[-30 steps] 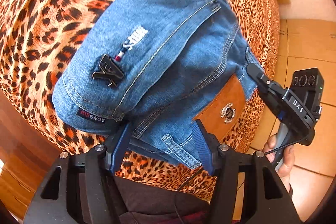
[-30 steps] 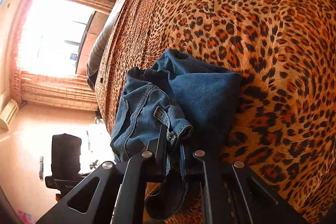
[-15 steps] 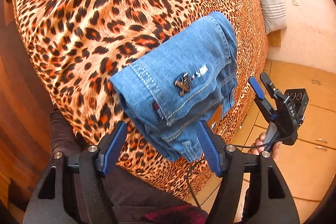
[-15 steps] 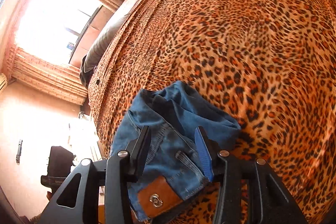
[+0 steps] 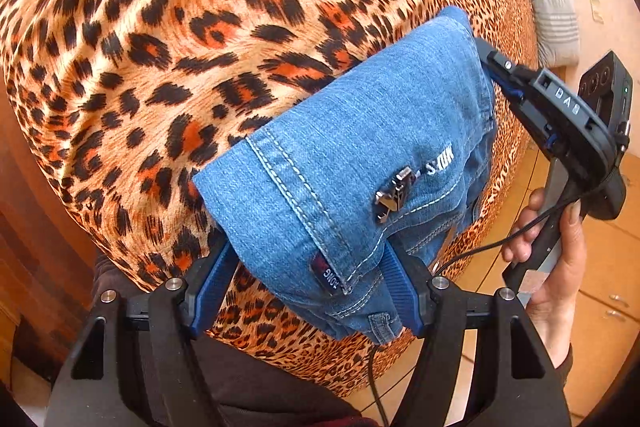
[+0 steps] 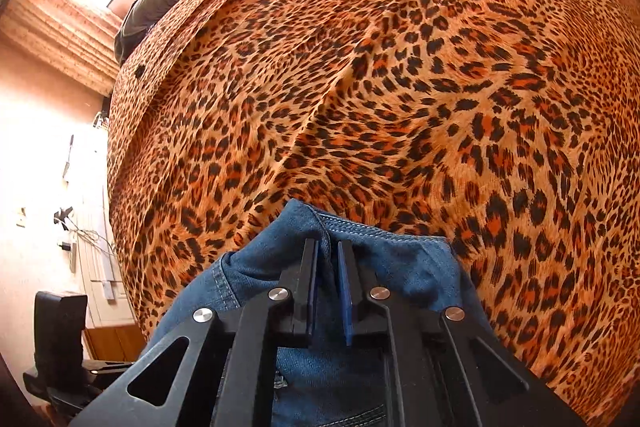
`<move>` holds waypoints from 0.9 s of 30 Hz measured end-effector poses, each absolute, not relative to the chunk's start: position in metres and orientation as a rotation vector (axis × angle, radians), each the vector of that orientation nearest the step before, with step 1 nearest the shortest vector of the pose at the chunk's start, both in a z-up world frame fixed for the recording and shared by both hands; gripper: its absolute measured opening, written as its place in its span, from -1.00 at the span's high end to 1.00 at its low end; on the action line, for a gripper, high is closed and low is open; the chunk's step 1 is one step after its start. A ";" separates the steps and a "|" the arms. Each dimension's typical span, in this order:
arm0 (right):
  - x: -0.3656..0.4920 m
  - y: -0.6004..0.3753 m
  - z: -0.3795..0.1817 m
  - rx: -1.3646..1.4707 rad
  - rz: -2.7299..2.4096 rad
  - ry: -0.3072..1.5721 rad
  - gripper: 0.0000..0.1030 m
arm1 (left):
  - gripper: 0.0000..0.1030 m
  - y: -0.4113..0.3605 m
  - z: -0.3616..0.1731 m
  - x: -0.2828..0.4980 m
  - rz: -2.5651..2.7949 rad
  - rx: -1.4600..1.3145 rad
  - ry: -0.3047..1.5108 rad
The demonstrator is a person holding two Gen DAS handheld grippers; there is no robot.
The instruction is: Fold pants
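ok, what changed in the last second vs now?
Right gripper let go of the waistband, moved to the far fold of the jeans and is closing on a pinch of denim there. Left gripper pulled back, then returned; its jaws straddle the near corner. Jeans stayed folded on the bedspread.

A leopard-print bed point(image 5: 248, 39) carried the folded blue jeans point(image 5: 360, 163), which lay right at its near edge.

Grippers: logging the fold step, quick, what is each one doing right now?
Left gripper: open, its pads either side of the folded jeans.
Right gripper: shut on a fold of the jeans.
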State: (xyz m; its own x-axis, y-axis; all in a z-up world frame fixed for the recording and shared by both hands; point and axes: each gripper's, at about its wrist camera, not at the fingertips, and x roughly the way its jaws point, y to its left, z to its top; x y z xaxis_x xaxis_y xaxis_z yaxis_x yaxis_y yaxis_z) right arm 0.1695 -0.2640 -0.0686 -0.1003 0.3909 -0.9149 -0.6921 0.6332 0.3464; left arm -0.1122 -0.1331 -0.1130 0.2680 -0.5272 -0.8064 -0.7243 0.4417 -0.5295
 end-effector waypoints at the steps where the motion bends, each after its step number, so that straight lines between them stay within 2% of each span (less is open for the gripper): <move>1: 0.174 -0.270 -0.065 -0.224 0.918 1.397 0.84 | -0.34 -0.136 -0.109 -0.112 0.185 -1.175 1.408; 3: 0.185 -0.285 -0.051 -0.121 0.898 1.389 0.69 | -0.34 -0.143 -0.093 -0.116 0.118 -1.135 1.405; 6: 0.184 -0.314 -0.029 -0.002 0.997 1.401 0.66 | -0.34 -0.148 -0.056 -0.119 0.042 -1.060 1.329; 8: 0.169 -0.327 -0.022 -0.013 1.050 1.381 0.56 | -0.37 -0.147 -0.038 -0.110 0.067 -0.975 1.286; 11: 0.151 -0.336 -0.044 -0.029 1.056 1.418 0.57 | -0.38 -0.150 -0.047 -0.084 0.145 -0.850 1.324; 12: 0.147 -0.339 -0.058 -0.074 1.001 1.436 0.70 | -0.38 -0.152 -0.059 -0.077 0.167 -0.823 1.374; 14: 0.146 -0.346 -0.072 -0.047 0.965 1.455 0.76 | -0.36 -0.160 -0.080 -0.068 0.187 -0.744 1.466; 17: 0.147 -0.361 -0.052 0.049 0.952 1.427 0.59 | -0.36 -0.171 -0.070 -0.066 0.158 -0.653 1.490; 20: 0.144 -0.383 -0.022 0.035 0.954 1.327 0.10 | -0.36 -0.166 -0.055 -0.069 0.094 -0.695 1.487; 21: 0.144 -0.391 -0.015 0.033 0.947 1.301 -0.01 | -0.36 -0.161 -0.050 -0.070 0.089 -0.710 1.479; 27: 0.155 -0.418 -0.005 0.136 0.864 1.290 -0.05 | -0.37 -0.118 -0.050 -0.047 0.133 -0.769 1.435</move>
